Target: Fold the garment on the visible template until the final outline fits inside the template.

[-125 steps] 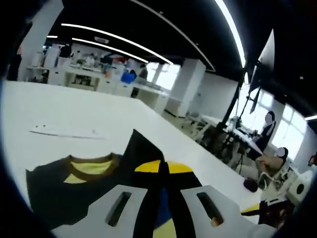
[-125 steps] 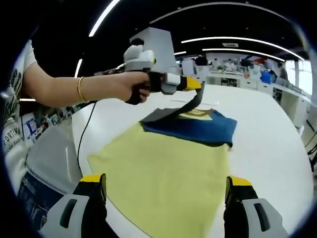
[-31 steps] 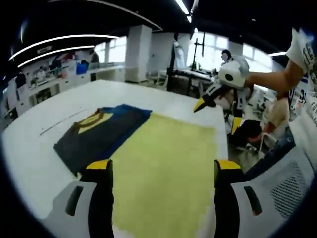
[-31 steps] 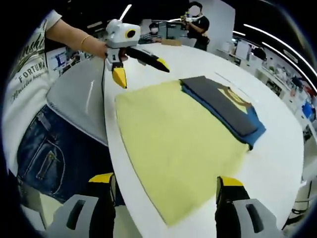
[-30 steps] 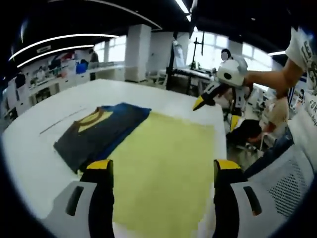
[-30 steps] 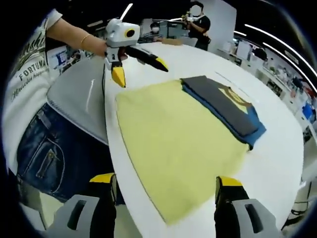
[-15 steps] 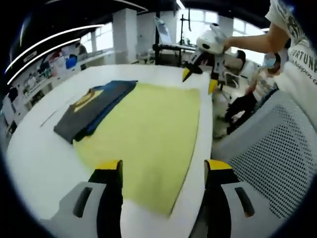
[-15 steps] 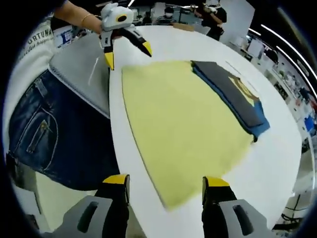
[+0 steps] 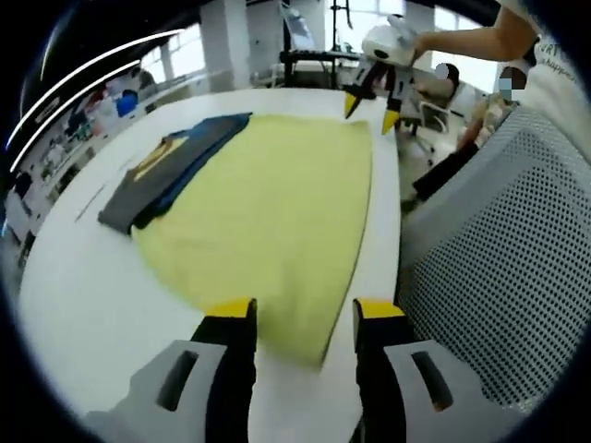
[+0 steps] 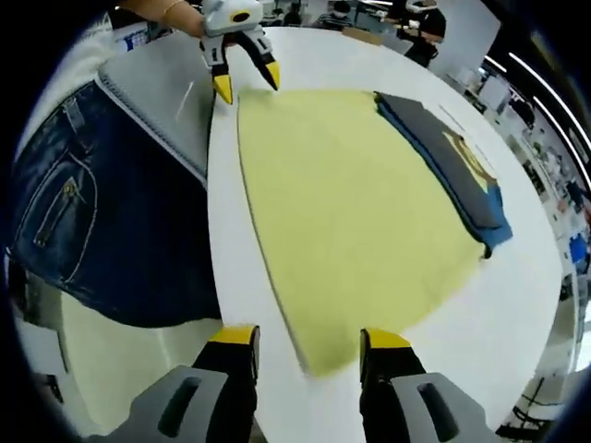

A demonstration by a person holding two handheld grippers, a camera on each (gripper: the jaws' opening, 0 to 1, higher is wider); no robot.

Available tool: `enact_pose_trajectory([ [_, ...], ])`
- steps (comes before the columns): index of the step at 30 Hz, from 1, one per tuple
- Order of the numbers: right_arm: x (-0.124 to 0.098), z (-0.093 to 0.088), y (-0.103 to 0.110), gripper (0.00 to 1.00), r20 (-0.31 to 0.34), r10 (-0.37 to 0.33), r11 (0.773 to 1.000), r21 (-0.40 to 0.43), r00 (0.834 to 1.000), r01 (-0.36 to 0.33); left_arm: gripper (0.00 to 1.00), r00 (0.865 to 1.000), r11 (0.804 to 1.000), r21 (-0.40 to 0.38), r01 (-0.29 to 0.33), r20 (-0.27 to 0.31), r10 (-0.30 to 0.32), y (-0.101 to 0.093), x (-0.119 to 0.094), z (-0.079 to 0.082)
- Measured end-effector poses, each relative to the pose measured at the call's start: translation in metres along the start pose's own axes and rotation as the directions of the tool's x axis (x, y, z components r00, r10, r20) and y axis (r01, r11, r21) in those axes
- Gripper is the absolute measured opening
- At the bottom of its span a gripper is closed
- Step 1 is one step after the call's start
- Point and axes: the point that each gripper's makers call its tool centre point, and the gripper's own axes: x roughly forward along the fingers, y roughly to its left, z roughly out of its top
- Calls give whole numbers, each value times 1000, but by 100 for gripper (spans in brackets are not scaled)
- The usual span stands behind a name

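Fabric fills the space ahead of both grippers: a large pale yellow cloth template [image 9: 268, 194] spread flat on the white round-edged table [image 9: 74, 277]. I see my left gripper [image 9: 300, 318] with its yellow-tipped jaws parted to a moderate gap, holding nothing, poised over the near corner of the template, which lies between the tips. Beyond the far left edge of the template, from this gripper, lies the folded dark grey and blue garment with a yellow collar [image 9: 166, 171], overlapping the template's edge. Far ahead, my right gripper [image 9: 374, 97] hangs over the template's opposite corner, jaws spread.

From the right gripper view, my right gripper [image 10: 305, 346] also stands parted and empty, straddling the template's [image 10: 351, 203] near corner. The garment [image 10: 452, 175] lies along the far right edge. The left gripper [image 10: 245, 78] sits far ahead by the other corner. A person's denim jeans [image 10: 92, 212] show to the left, beside the table [image 10: 517, 305].
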Motion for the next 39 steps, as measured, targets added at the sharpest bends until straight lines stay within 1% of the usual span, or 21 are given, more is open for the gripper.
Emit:
enact_pose_trajectory([
  [2, 0, 0, -3, 33, -2, -8, 1000, -10, 1000, 8, 36, 1000, 1000, -1, 2, 3, -2, 0, 0, 0],
  [4, 1, -1, -4, 29, -3, -9, 1000, -25, 1000, 9, 32, 1000, 1000, 2, -6, -3, 6, 2, 0, -1],
  [5, 1, -1, -5, 29, -6, -8, 1000, -29, 1000, 7, 30, 1000, 999, 36, -16, -15, 17, 4, 0, -3],
  [6, 2, -2, -5, 30, -11, -5, 999, -32, 1000, 4, 30, 999, 999, 50, -20, -26, 21, 5, 0, -5],
  [8, 3, -3, -5, 30, -23, 1, 999, -47, 1000, -2, 30, 1000, 1000, 25, -18, -20, 19, 4, 1, -4],
  [9, 3, -4, -5, 29, -26, 3, 999, -51, 1000, -4, 29, 1000, 1000, 27, -15, -21, 16, 3, 1, -4],
  [11, 4, -5, -7, 27, -35, -2, 998, -64, 999, 0, 26, 999, 998, 55, -18, -36, 20, 2, 1, -5],
  [12, 4, -4, -7, 26, -27, 1, 998, -57, 1000, -3, 26, 999, 998, 67, -15, -28, 17, 2, 1, -3],
  [15, 5, -4, -9, 25, -26, 4, 998, -62, 1000, -6, 26, 999, 997, 78, -13, -37, 16, 4, 2, -3],
  [18, 6, -3, -14, 22, -23, 3, 997, -74, 1000, -5, 25, 999, 993, 116, -10, -47, 15, 6, 3, -1],
  [20, 7, -3, -18, 17, -24, -4, 997, -82, 1000, 2, 24, 998, 991, 136, 1, -55, 7, 6, 4, 0],
  [22, 8, -2, -20, 14, -23, -3, 996, -86, 1000, 1, 22, 998, 989, 147, 17, -68, -7, 6, 5, 0],
  [24, 8, -2, -22, 15, -21, -1, 997, -79, 1000, 0, 20, 997, 989, 146, 24, -80, -12, 6, 6, 1],
  [26, 9, -3, -26, 12, -24, -12, 996, -91, 1000, 9, 16, 995, 989, 150, 14, -97, 0, 10, 7, 0],
  [29, 11, -4, -34, 5, -35, -39, 994, -99, 999, 35, 10, 992, 992, 122, 8, -124, 7, 14, 8, -1],
  [30, 11, -4, -35, 5, -31, -32, 995, -98, 999, 29, 8, 991, 995, 95, 10, -131, 2, 15, 8, -1],
  [31, 12, -3, -36, 5, -29, -30, 996, -86, 999, 27, 7, 991, 996, 87, 4, -133, 8, 18, 9, -1],
  [33, 12, -2, -38, 5, -26, -30, 996, -83, 999, 27, 4, 990, 997, 83, 1, -137, 10, 19, 9, -1],
  [35, 13, -3, -39, 0, -26, -19, 998, -63, 999, 17, 2, 990, 997, 72, -7, -140, 17, 21, 8, -1],
  [36, 14, -2, -38, 0, -22, -5, 999, -49, 1000, 4, 1, 990, 998, 63, -9, -138, 18, 22, 8, -1],
  [39, 13, -2, -38, 0, -22, -6, 1000, -31, 1000, 5, 0, 992, 999, 36, -11, -123, 15, 22, 5, 1],
])
